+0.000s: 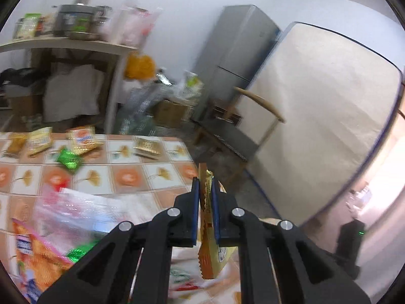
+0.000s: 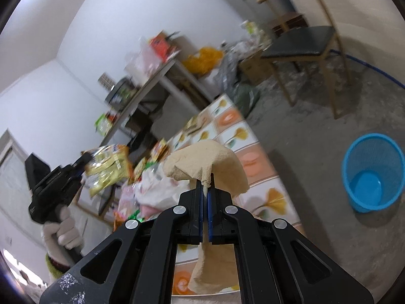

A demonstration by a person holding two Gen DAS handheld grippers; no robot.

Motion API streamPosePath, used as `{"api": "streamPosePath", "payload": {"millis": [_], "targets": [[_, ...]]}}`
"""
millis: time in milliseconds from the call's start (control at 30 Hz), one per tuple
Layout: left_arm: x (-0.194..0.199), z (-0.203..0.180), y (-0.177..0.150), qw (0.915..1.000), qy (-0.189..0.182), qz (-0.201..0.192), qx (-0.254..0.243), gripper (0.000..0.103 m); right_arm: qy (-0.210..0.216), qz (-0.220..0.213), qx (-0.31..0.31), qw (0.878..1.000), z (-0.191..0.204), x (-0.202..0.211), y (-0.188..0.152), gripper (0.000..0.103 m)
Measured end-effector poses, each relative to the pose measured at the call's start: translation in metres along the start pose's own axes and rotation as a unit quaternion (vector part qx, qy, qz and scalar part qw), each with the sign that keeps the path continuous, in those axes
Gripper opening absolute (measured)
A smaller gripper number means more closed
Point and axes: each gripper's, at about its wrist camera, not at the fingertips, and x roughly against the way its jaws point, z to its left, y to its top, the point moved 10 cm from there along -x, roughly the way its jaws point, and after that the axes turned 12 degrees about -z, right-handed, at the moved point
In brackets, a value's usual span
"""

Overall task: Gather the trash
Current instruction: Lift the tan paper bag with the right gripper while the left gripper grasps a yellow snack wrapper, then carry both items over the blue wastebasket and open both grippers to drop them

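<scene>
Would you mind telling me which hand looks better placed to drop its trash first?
Right, probably: the right tool grips a beige paper wad with the blue bin in view; the left tool holds a wrapper, no bin visible.

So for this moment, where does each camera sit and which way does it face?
Left wrist: on the left gripper, looking along its fingers, shut on a snack wrapper, across the tiled table toward fridge and chair.
Right wrist: on the right gripper, shut on crumpled tan paper, facing the floor and the blue bin; a gloved hand holds the other gripper.
Shared: table, chair, wrappers, shelf.
</scene>
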Motion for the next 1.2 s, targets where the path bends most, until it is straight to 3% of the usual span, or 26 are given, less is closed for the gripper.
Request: {"api": "streamPosePath", "payload": {"millis": [200, 300, 433, 667, 800, 867, 933, 1000, 1033, 1100, 1200], "targets": [[-0.060, -0.116, -0.052, 0.9926, -0.074, 0.074, -0.061, 0.009, -0.090, -0.057, -0.059, 0.993, -0.087, 0.050, 0.030, 0.002], [-0.102, -0.167, -0.100, 0.9841, -0.095, 0.122, -0.087, 0.009, -0.140, -0.052, -0.088, 0.985, -0.143, 0.062, 0.035, 0.002], [-0.169, -0.216, -0.173, 0.9696, -0.092, 0.197, -0.112, 0.009, -0.183, -0.029, -0.126, 0.974, -0.210, 0.057, 0.036, 0.002], [-0.264, -0.249, -0.272, 0.9417, -0.063, 0.303, -0.132, 0.009, -0.209, 0.016, -0.196, 0.958, -0.297, 0.011, 0.032, 0.004], [-0.308, -0.261, -0.313, 0.9291, -0.052, 0.329, -0.161, 0.009, -0.218, 0.042, -0.229, 0.948, -0.336, -0.021, 0.025, 0.005], [-0.331, -0.262, -0.326, 0.9278, -0.046, 0.334, -0.161, 0.009, -0.224, 0.054, -0.250, 0.940, -0.357, -0.035, 0.020, 0.005], [-0.352, -0.265, -0.339, 0.9263, -0.043, 0.344, -0.148, 0.011, -0.232, 0.065, -0.260, 0.935, -0.372, -0.048, 0.022, 0.012], [-0.369, -0.265, -0.353, 0.9246, -0.035, 0.351, -0.144, 0.019, -0.243, 0.076, -0.257, 0.932, -0.386, -0.058, 0.021, 0.035], [-0.375, -0.263, -0.355, 0.9256, -0.032, 0.351, -0.139, 0.021, -0.250, 0.081, -0.253, 0.931, -0.394, -0.062, 0.021, 0.038], [-0.381, -0.263, -0.356, 0.9282, -0.029, 0.351, -0.119, 0.029, -0.255, 0.085, -0.249, 0.930, -0.401, -0.067, 0.022, 0.038], [-0.387, -0.262, -0.352, 0.9333, -0.033, 0.343, -0.100, 0.031, -0.257, 0.072, -0.242, 0.933, -0.405, -0.063, 0.027, 0.042]]}}
